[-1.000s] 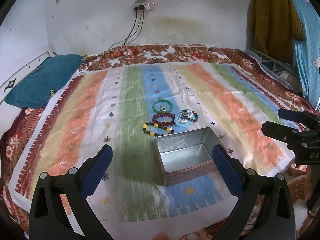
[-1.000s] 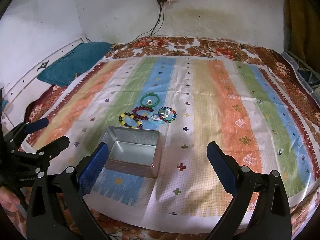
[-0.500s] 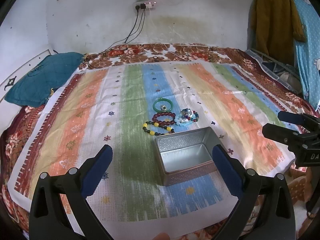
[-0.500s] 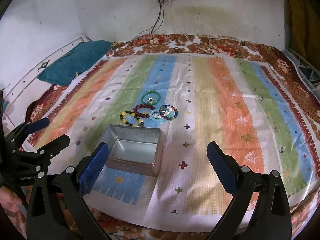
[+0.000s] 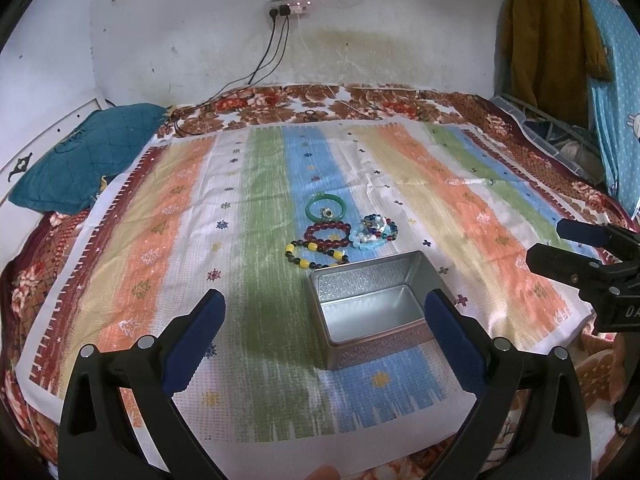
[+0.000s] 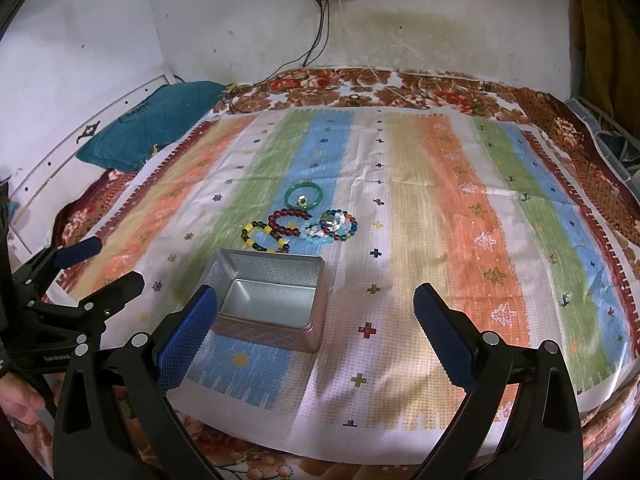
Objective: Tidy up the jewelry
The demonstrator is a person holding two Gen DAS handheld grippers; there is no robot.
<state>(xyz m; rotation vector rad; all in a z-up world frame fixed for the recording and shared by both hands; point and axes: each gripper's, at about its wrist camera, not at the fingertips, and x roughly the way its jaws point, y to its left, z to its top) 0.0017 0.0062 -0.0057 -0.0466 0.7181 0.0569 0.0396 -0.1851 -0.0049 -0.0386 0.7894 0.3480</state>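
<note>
Both tongs gape wide and empty over the bed. The open tin (image 5: 372, 300) sits between the left tongs (image 5: 322, 316); from the right tongs (image 6: 316, 312) it lies at ten o'clock. The bracelets (image 5: 338, 236) cluster just beyond the tin, at twelve.

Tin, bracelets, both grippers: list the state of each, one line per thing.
Metal tin: lid off, empty, upright on the striped cloth.
Green bangle: flat on the cloth, a small ring inside it.
Dark red bead bracelet: on the cloth, outside the tin.
Yellow-and-black bead bracelet: on the cloth, just behind the tin.
Blue mixed bead bracelets: heaped together on the cloth.
Left gripper: open, holding nothing.
Right gripper: open, holding nothing.
</note>
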